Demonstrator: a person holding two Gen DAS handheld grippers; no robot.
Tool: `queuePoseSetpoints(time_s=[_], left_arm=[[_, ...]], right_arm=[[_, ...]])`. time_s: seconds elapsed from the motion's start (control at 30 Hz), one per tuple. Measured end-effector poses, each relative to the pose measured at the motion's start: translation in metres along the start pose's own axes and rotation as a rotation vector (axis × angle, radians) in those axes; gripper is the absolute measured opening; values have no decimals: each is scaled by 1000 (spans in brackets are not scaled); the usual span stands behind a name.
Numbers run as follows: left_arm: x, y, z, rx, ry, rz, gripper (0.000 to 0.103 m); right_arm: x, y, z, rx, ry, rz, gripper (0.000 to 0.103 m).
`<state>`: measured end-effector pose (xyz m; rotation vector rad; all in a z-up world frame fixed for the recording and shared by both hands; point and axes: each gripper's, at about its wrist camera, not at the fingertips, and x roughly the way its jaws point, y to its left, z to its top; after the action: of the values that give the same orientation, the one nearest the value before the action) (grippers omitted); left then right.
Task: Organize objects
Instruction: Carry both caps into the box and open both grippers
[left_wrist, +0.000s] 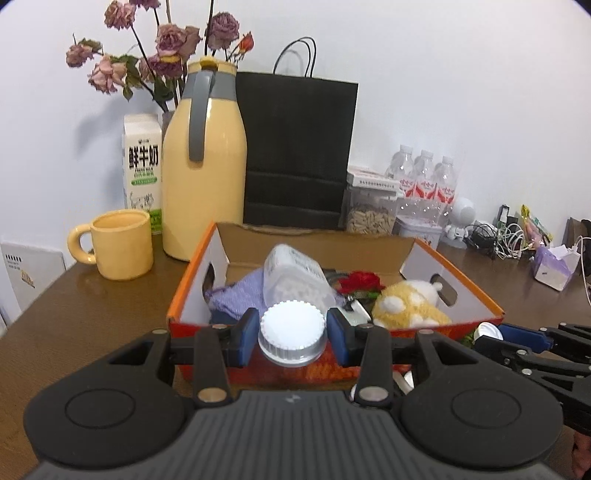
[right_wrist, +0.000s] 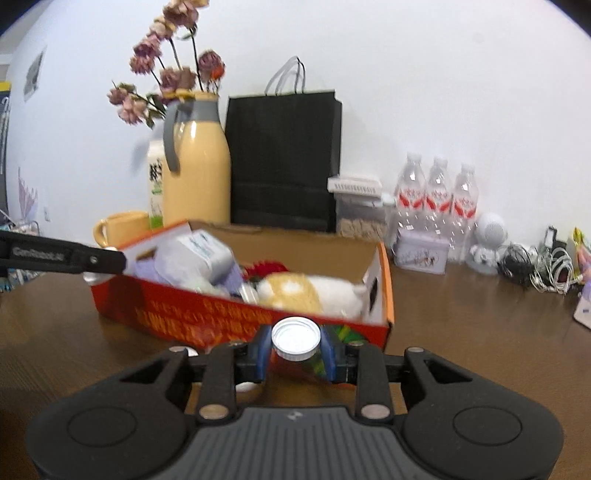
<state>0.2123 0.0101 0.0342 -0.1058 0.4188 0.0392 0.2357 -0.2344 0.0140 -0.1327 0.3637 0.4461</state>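
Left gripper (left_wrist: 291, 334) has its blue fingers (left_wrist: 248, 332) closed on a white-capped plastic bottle (left_wrist: 293, 291), held over the orange cardboard box (left_wrist: 192, 280). Right gripper (right_wrist: 295, 347), at the box's four o'clock, clamps a silver-lidded jar (right_wrist: 296, 338) above the brown bench (right_wrist: 480, 332).

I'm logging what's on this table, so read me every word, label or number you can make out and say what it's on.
"鲜牛奶": large black characters on the milk carton; the smaller print beneath is too small to read.
"GenRobot.AI": on the left gripper's arm, in the right wrist view; blurred, so uncertain.
Orange box: yellow characters, too blurred to read.
Water bottles, white-capped bottle, tin: labels unreadable.
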Motion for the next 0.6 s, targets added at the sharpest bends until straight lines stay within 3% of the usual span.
queuePoseSetpoints(time_s=[0.37, 0.6], left_arm=[[19, -4, 38, 22, -67, 29, 41], [40, -4, 50, -7, -73, 40, 41]], right_arm=[[27, 33, 47, -66, -72, 42, 27], [64, 44, 62, -45, -58, 34, 27]])
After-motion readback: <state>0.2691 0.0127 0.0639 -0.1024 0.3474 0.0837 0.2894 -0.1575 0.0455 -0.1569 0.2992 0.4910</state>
